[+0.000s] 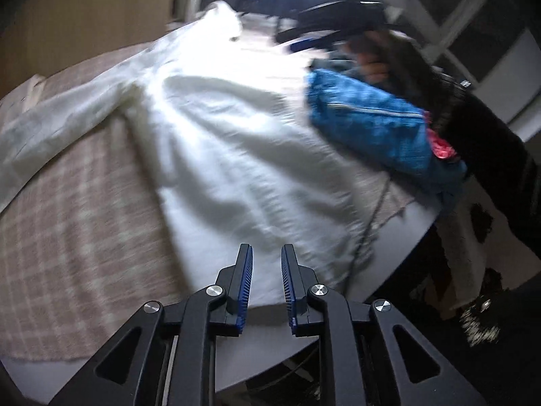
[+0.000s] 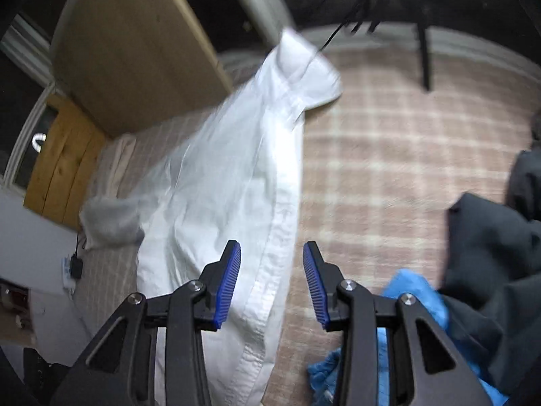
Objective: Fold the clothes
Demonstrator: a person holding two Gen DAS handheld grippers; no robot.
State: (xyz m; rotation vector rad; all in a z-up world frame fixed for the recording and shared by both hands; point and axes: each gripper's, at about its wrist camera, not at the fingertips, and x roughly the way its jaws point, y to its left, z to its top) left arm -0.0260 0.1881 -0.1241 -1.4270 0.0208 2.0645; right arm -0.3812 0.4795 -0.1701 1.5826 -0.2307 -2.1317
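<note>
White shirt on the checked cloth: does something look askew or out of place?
Yes. The white shirt lies crooked and wrinkled on the checked cloth, one sleeve flung out sideways, its hem at the table edge. A blue garment is bunched beside it. Neither is folded yet.

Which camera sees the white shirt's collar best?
The right wrist view: the collar of the white shirt sits unblocked at the far end, with its folds visible. The left wrist view shows the shirt more fully spread, but the collar end is glared out by a lamp.
</note>
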